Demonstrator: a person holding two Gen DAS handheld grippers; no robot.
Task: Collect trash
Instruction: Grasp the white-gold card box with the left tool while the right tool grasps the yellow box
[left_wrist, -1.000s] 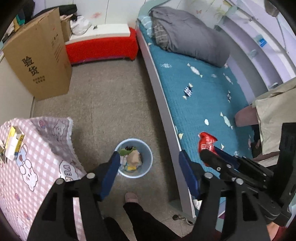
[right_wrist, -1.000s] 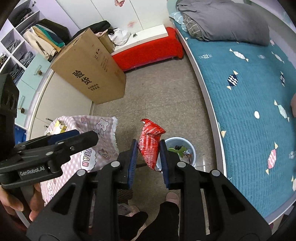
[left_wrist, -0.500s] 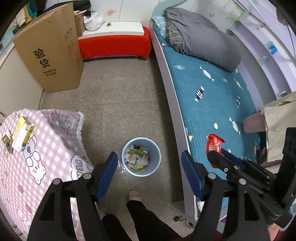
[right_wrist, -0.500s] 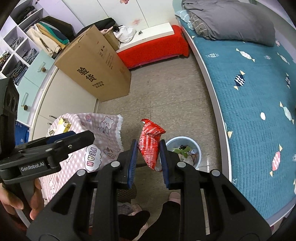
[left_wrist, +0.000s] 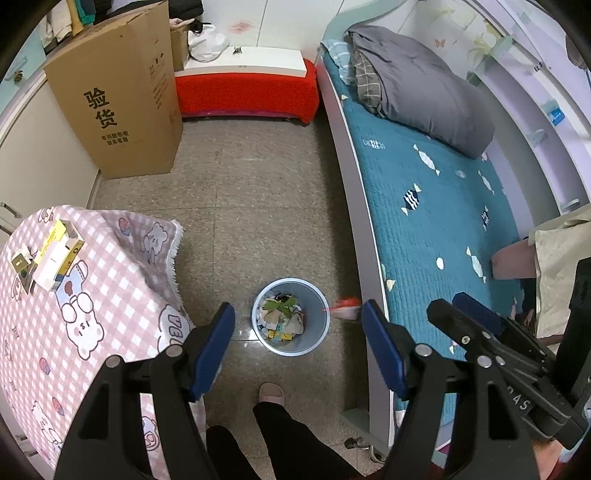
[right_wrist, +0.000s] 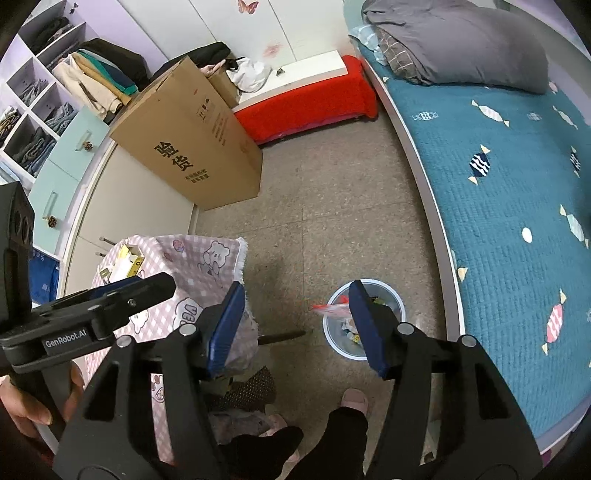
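A small light-blue trash bin stands on the floor beside the bed, part full of wrappers and scraps; its rim also shows in the right wrist view. A red snack wrapper is a motion-blurred streak in the air by the bin's rim; in the right wrist view it is over the bin's left edge. My right gripper is open and empty above the bin. My left gripper is open and empty, high over the bin.
A teal bed with a grey blanket runs along the right. A small table with a pink checked cloth holds small boxes on the left. A big cardboard box and a red bench stand at the back. The person's legs and slippered foot are below.
My right gripper has opened and let go of the red wrapper, which is now falling at the bin's rim. Both cameras have risen a little, and the left one has swung left.
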